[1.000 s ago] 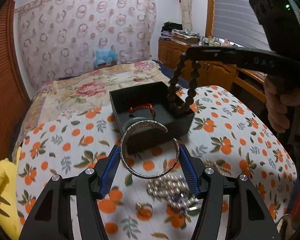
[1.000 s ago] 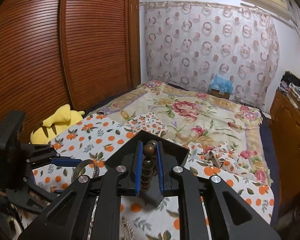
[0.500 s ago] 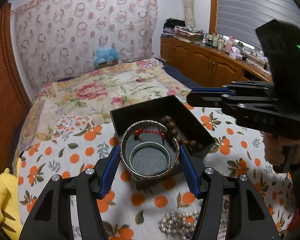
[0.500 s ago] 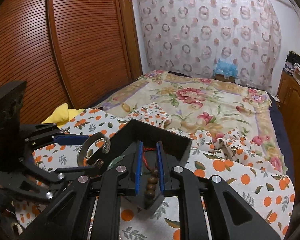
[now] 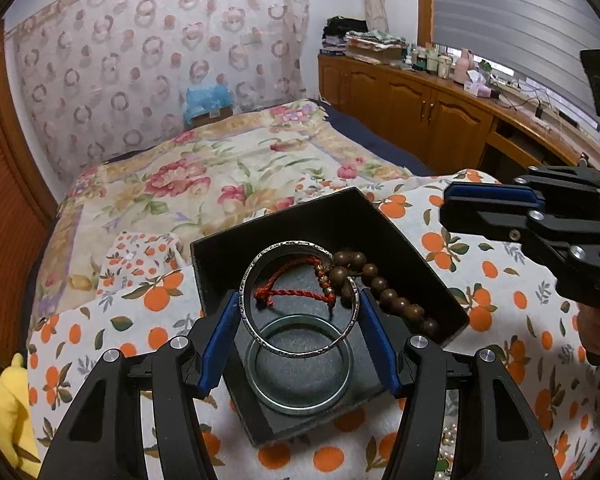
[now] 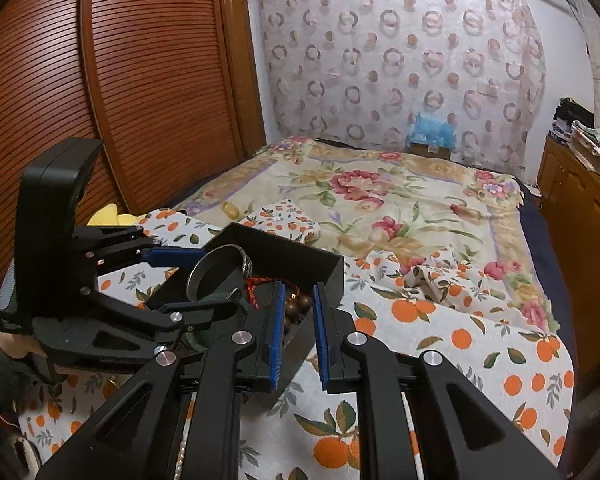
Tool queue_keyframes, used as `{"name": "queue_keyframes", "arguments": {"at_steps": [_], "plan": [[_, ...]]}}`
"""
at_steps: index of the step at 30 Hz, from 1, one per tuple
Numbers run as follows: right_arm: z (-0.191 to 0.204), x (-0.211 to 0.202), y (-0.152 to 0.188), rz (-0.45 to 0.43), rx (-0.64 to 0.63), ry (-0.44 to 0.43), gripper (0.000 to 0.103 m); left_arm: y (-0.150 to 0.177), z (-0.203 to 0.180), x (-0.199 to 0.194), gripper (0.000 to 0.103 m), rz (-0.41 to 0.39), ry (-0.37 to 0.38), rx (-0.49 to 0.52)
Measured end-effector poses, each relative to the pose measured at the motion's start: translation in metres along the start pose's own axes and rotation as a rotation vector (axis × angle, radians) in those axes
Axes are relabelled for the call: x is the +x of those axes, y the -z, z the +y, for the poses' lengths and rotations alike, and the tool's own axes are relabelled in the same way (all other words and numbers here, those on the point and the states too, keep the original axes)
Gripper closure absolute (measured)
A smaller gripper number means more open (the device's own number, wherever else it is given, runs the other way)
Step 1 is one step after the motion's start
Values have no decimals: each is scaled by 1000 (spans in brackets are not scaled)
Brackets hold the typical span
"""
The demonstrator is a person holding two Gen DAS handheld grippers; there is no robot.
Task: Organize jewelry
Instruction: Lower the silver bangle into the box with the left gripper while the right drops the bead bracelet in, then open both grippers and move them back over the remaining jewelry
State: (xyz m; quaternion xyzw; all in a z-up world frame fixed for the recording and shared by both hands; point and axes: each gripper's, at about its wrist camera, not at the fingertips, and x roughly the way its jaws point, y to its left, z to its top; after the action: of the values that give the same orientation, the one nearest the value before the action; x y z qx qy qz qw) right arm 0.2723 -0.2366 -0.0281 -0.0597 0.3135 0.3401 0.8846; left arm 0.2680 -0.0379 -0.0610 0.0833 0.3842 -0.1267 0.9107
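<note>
A silver bangle (image 5: 298, 300) is clamped across its width by the left gripper (image 5: 298, 338) and held over the open black box (image 5: 432, 280) on the orange-print cloth (image 5: 500, 256).

Already in the box, three pieces are counted: a wooden bead bracelet (image 5: 384, 292), a red cord bracelet (image 5: 290, 292) and a green jade bangle (image 5: 300, 366) flat on the floor of the box.

The right gripper (image 6: 296, 332) is seen nearly closed with nothing pinched between its pads, the beads lying in the box behind them.

The task is judged past halfway: three pieces stowed, a fourth about to be set down. A pearl strand (image 5: 454, 438) is glimpsed on the cloth outside the box, still to be collected. Further loose pieces cannot be made out.
</note>
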Motion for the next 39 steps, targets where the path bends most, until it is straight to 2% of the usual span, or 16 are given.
{"name": "queue_keyframes", "arguments": {"at_steps": [8, 11, 15, 22, 23, 25, 33, 39], "plan": [[1, -5, 6, 7, 3, 11, 87, -5, -2, 4, 45, 1, -13, -6], [2, -8, 9, 8, 1, 17, 87, -3, -3, -5, 37, -16, -9, -7], [6, -17, 16, 3, 3, 23, 87, 6, -3, -22, 37, -41, -1, -13], [22, -35, 42, 19, 2, 25, 86, 40, -2, -58, 37, -69, 29, -50], [25, -36, 45, 24, -1, 26, 84, 43, -2, -60, 37, -70, 31, -55], [31, -40, 57, 35, -3, 27, 72, 55, -2, -68, 37, -71, 32, -68], [50, -47, 102, 124, -20, 18, 71, 100, 4, -95, 37, -66, 34, -125], [60, -52, 124, 179, -33, 14, 73, 119, 3, -108, 37, -59, 40, -147]]}}
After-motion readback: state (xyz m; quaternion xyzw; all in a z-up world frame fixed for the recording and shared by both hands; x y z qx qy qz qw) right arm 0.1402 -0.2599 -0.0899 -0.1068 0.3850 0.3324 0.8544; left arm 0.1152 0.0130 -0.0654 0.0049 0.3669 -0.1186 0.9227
